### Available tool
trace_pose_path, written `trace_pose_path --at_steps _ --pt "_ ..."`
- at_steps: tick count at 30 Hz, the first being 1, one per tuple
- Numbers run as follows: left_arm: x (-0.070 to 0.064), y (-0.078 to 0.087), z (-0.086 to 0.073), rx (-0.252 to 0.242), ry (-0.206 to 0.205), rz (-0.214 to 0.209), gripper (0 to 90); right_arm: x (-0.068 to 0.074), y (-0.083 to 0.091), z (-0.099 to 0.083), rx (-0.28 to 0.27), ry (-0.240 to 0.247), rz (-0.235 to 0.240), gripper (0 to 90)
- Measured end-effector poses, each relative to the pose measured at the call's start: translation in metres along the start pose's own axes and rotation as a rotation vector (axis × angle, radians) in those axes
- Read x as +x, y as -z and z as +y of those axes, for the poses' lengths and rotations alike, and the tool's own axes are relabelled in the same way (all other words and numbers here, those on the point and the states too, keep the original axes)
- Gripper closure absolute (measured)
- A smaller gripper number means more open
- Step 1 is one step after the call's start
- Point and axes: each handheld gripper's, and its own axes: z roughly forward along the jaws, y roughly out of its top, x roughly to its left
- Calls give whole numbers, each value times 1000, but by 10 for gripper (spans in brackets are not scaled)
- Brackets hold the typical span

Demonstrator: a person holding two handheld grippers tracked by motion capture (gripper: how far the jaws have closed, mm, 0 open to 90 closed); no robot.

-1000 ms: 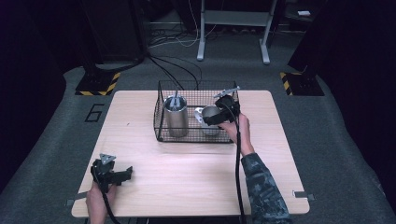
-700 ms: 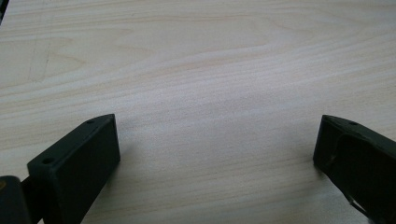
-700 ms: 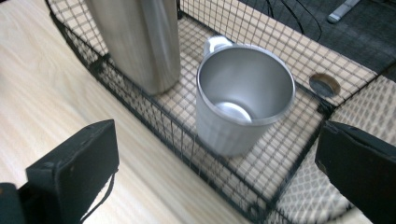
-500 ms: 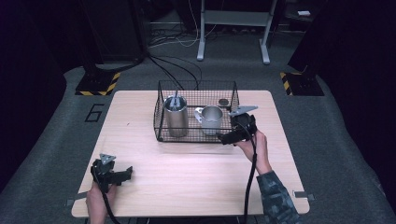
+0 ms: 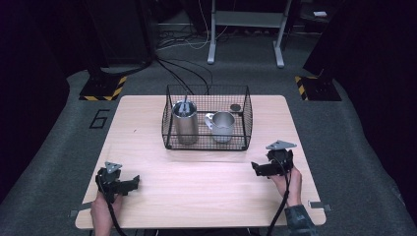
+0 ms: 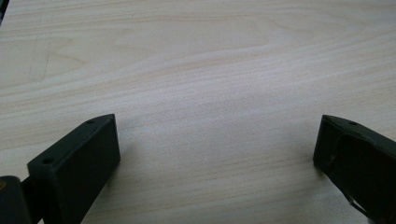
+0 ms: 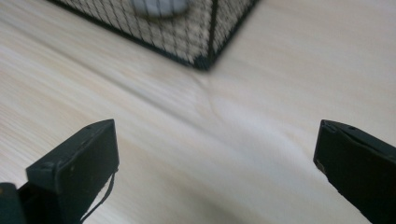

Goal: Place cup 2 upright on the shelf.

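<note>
A black wire basket (image 5: 206, 145) stands at the back middle of the wooden table (image 5: 206, 191). Inside it are a tall steel canister (image 5: 185, 123) on the left, a steel mug (image 5: 223, 126) to its right, and a small dark disc (image 5: 235, 107) near the back right. My right gripper (image 5: 255, 168) hovers low over the table at the right front, open and holding nothing; in the right gripper view the basket's corner (image 7: 204, 60) lies ahead of its jaws. My left gripper (image 5: 134, 183) rests at the front left, open over bare wood (image 6: 215, 116).
Dark carpet surrounds the table, with cables and a metal stand's legs (image 5: 245, 49) behind it. Yellow-black striped floor blocks (image 5: 102, 88) sit at the far left and far right (image 5: 314, 86). A "6" (image 5: 100, 118) is marked on the carpet at the left.
My right gripper has drawn back from the basket's right side toward the table's right front and down. The mug now stands free in the basket. My left gripper has stayed put.
</note>
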Motion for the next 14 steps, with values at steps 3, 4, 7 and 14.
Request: trace_pose_path --at_steps 3,4,7,14 --pt "0 0 0 0 0 0 4 -7 -4 -24 12 -26 -10 0" --pt "0 0 0 0 0 0 4 -9 -5 -31 12 -37 -11 0" --pt "0 0 0 0 0 0 5 -12 -6 -50 -21 -40 -41 0" --pt "0 0 0 0 0 0 4 -22 -9 -74 -15 -67 -81 0"
